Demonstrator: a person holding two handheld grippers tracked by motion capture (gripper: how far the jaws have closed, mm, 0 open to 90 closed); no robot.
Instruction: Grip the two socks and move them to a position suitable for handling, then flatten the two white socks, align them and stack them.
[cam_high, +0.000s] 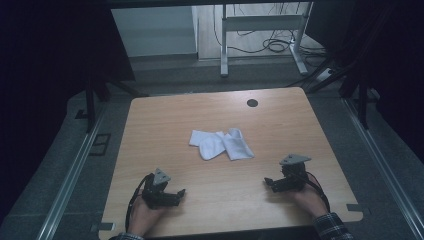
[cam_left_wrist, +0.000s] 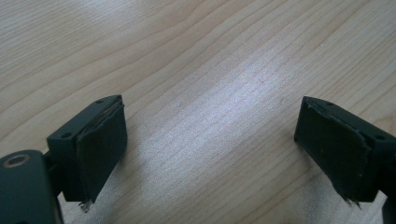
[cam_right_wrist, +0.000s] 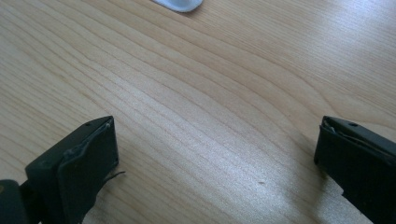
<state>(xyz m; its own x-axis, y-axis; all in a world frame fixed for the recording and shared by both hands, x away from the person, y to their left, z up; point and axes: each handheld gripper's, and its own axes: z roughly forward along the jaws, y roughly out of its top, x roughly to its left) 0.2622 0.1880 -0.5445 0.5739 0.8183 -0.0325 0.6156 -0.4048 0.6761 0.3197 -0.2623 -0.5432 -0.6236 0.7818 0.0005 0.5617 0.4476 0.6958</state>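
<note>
Both grippers, left (cam_high: 176, 193) and right (cam_high: 269, 182), are sitting open and empty near the limp, light socks (cam_high: 221, 144); pinch the edges.

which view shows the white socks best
The high view: the white socks lie whole and crumpled mid-table, beyond both tools. The right gripper view catches just a white edge at its top. The left gripper view looks at bare wood.

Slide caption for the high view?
Both grippers open on the table, white socks untouched between them.
</note>
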